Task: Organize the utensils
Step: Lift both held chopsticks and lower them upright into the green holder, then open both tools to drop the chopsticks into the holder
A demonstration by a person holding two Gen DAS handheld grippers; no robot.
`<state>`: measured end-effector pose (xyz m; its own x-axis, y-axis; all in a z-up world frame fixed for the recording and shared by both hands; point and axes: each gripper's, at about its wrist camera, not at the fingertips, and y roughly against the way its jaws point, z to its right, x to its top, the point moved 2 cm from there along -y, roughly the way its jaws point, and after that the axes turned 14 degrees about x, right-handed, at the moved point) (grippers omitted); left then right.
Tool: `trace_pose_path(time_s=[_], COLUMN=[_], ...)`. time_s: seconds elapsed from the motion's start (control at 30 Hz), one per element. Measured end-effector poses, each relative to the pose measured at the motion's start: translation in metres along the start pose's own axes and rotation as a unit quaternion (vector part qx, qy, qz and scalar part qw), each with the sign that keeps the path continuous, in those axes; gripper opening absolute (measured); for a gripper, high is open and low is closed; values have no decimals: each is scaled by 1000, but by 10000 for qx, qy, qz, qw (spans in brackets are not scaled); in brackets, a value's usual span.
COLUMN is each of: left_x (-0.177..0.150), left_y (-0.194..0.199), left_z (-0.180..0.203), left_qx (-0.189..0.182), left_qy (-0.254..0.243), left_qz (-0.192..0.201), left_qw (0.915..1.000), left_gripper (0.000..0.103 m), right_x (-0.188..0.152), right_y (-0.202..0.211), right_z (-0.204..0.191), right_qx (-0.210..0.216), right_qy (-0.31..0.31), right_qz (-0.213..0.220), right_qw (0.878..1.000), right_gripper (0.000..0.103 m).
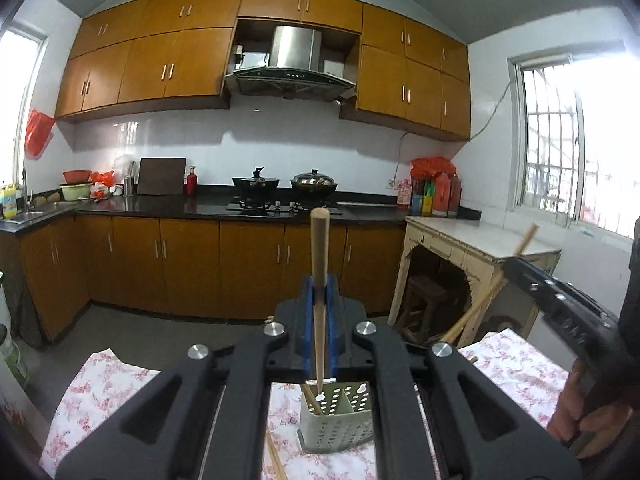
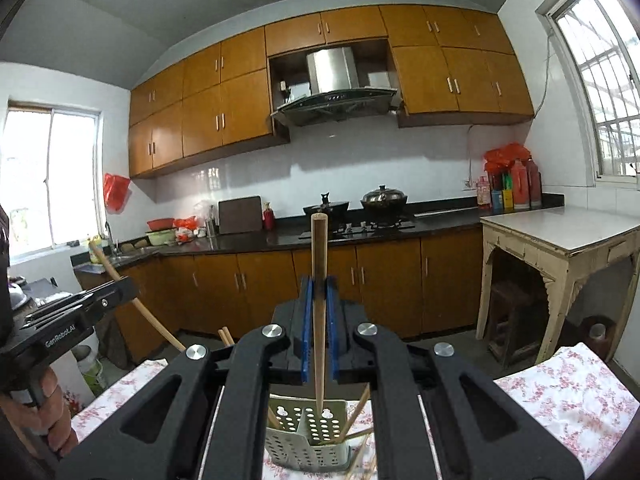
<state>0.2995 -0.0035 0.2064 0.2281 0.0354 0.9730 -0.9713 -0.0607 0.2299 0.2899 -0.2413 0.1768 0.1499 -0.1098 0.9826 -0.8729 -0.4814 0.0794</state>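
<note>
The left tool point(image 1: 319, 292) pinches a chopstick point(image 1: 320, 264) near-upright, thin tip over the perforated holder point(image 1: 340, 424) just below on the floral-clothed counter point(image 1: 100, 392). The right tool point(image 2: 319, 292) clamps its own chopstick point(image 2: 319, 264) likewise — tip down over the holder's point(image 2: 304, 440) slot, closer.

surface point(image 1: 520, 376) covered by a white cloth with pink floral print point(image 2: 568, 396). a pale perforated utensil caddy point(image 1: 340, 420) stands upright on it, divided into compartments. loose wooden chopsticks point(image 1: 276, 460) lie on the cloth just beside the caddy.
</note>
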Motion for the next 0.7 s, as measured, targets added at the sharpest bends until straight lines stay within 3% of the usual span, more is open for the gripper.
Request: trace_pose_path(time_s=[0.23,0.5,0.7], left_x=[-16,-27,-43], left_y=[-38,-59,-74], left_z=[12,11,12], left_qx=[13,57,56], left_qy=[64,214,122], left_qz=[-242,-283,-563], left_qw=[9997,9994,9983], left_gripper=[7,7,7], right_x=[-30,-39,-51], right_y=[-28,-35,-49], right_z=[7,11,20], right_qx=[-58,-13,5], right_qy=[-92,-253,-489], right_qz=[-425,-581,-911], right_qw=[9990,9980,9946], right_gripper=[8,8,8])
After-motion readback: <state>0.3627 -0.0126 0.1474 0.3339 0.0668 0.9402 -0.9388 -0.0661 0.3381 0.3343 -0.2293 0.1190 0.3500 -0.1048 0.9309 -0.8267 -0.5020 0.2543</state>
